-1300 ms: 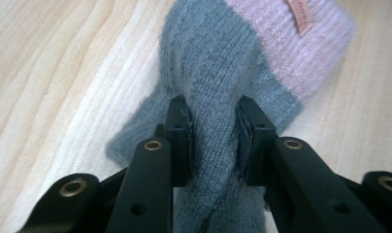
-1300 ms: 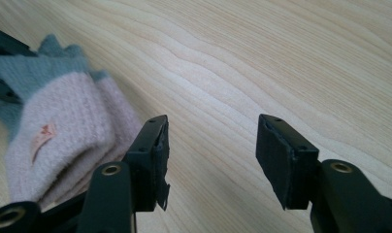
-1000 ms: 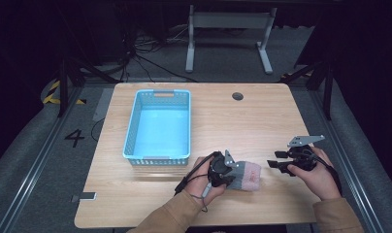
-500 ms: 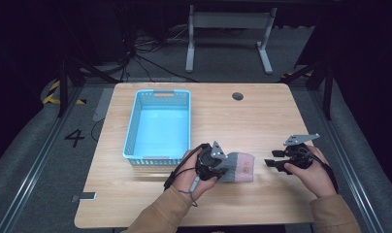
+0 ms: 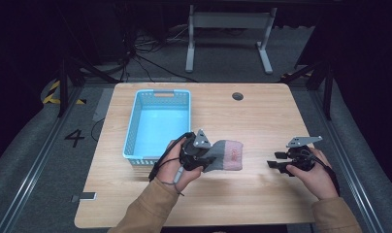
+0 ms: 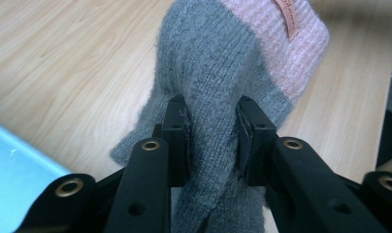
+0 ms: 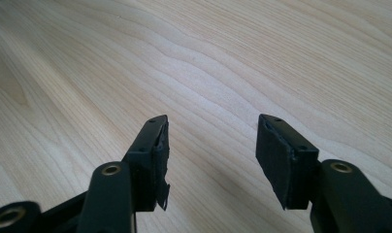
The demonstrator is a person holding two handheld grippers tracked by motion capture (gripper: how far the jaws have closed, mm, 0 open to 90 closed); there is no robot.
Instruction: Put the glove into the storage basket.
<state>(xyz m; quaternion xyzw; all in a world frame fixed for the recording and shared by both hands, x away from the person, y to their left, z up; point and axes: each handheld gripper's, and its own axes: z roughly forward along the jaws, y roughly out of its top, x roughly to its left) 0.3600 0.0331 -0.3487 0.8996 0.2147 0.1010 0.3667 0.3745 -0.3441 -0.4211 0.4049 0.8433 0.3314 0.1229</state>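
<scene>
A grey knitted sock with a pink cuff [image 5: 226, 155] [image 6: 218, 82] hangs just above the wooden table, right of the blue basket [image 5: 136, 127]. My left gripper [image 5: 207, 159] [image 6: 212, 128] is shut on its grey part, and the fabric bunches between the two jaws. A small label [image 6: 287, 17] runs across the pink band. Over the table's right side, my right gripper [image 5: 275, 160] [image 7: 212, 145] stands open above bare wood with nothing between its jaws.
The blue basket's corner [image 6: 19, 189] lies just to the left of the sock. A round cable hole [image 5: 237, 96] sits at the table's far edge. A small dark item [image 5: 85, 196] lies near the front left corner. Bare wood [image 5: 262, 126] stretches between both grippers.
My left gripper has carried the sock up and left, toward the basket. The right gripper has shifted slightly left and stays open.
</scene>
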